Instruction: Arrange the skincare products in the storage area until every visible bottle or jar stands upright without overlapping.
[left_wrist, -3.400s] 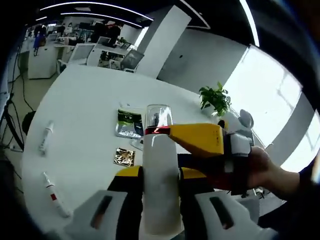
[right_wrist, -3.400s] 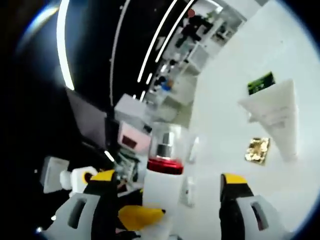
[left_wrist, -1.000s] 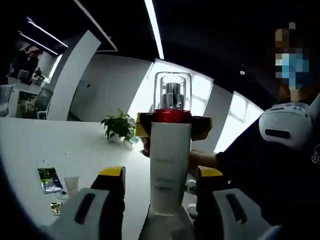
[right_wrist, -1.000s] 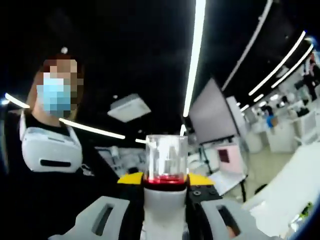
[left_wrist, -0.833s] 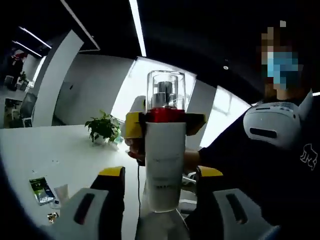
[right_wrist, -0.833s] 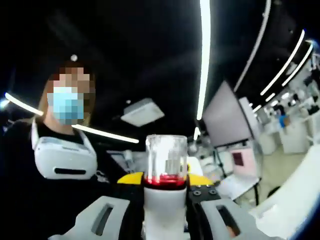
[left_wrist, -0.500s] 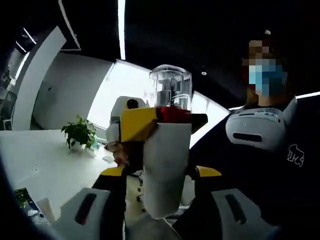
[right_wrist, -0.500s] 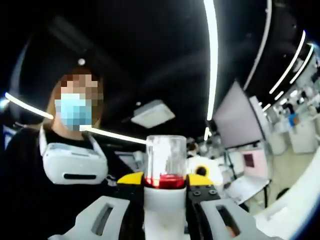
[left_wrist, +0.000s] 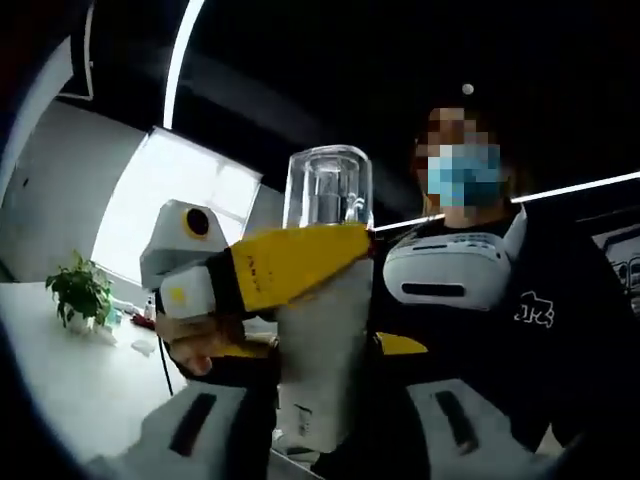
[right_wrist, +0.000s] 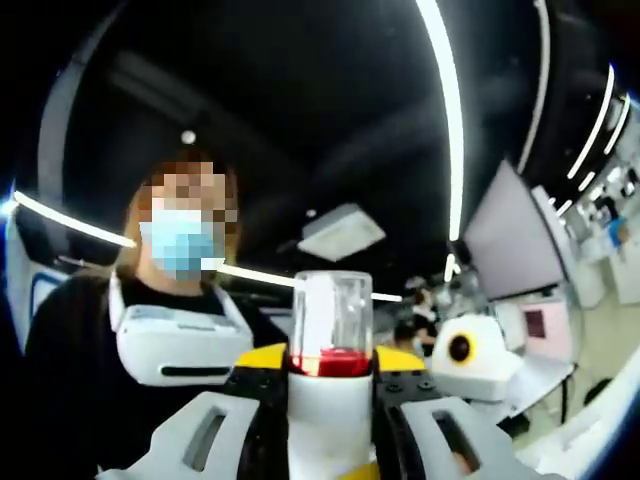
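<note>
Yellow-tipped grey hand-held gripper (right_wrist: 328, 425); dark sleeves

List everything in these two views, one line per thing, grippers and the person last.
Bottle: one, white body, red collar, clear cap, held up off the table between both grippers.
Table: one, white, lower left of the left gripper view.
Plant: one, green, on the table's far side.
Ceiling lights: several white strips overhead.
Monitor: one, grey, right of the right gripper view.
Left gripper: grey with yellow tips, jaws either side of the bottle's lower body.
Right gripper: grey with yellow tips, jaws closed on the bottle's neck.
Person: one, dark top, behind the bottle.
</note>
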